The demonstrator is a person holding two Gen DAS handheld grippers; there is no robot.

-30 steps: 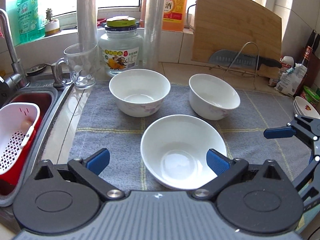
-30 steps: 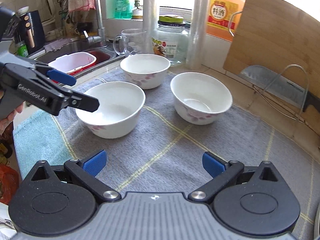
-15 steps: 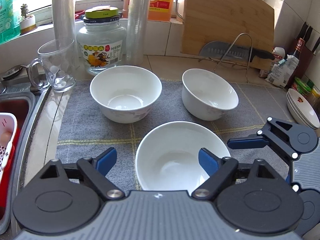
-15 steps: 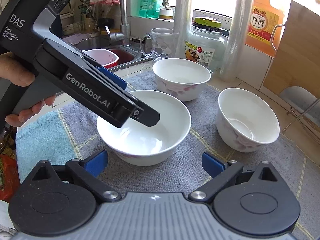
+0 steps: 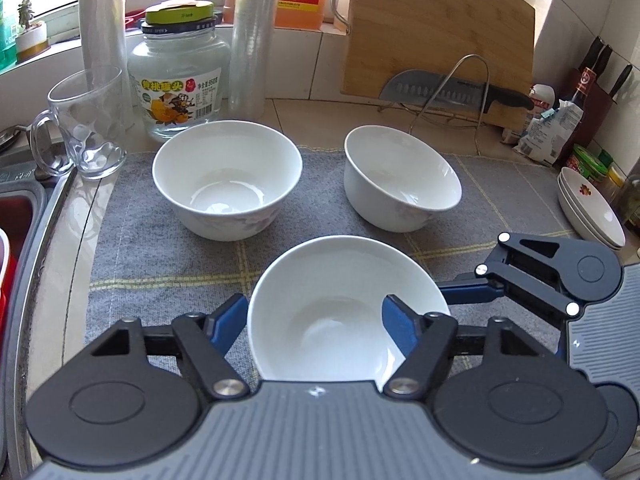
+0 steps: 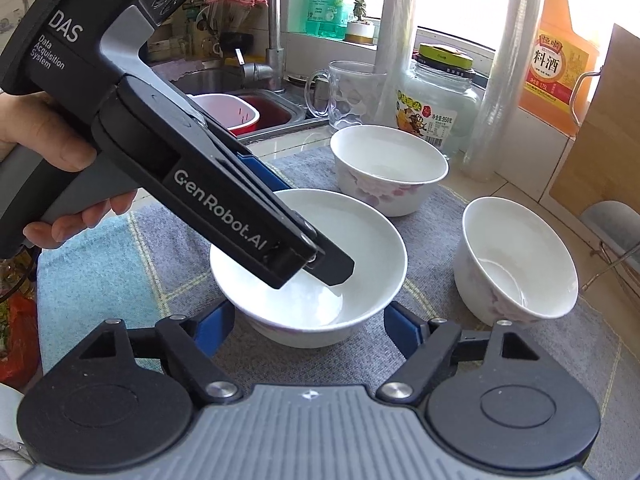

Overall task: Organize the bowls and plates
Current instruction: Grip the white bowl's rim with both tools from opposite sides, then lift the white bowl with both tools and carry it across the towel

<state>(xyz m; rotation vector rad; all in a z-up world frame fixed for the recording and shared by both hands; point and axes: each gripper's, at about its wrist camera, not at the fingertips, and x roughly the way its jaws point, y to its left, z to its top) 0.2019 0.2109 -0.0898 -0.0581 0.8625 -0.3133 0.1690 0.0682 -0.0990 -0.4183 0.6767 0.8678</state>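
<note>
Between your left jaws sits the nearest bowl (image 5: pixel 344 312) on the mat (image 5: pixel 160 256). Ahead and left of them stands a second bowl (image 5: pixel 227 178); ahead and right, a third bowl (image 5: pixel 400 178). Behind the second are a jar (image 5: pixel 180 76) and a mug (image 5: pixel 88 124). Far right, stacked plates (image 5: pixel 592 208) rest on the worktop (image 5: pixel 320 116).

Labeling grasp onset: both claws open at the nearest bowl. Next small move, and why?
Probably close the left claw on the near bowl. Its right finger sits inside the rim and the left finger outside, so the wall looks straddled. The right claw is open at the bowl's side.
</note>
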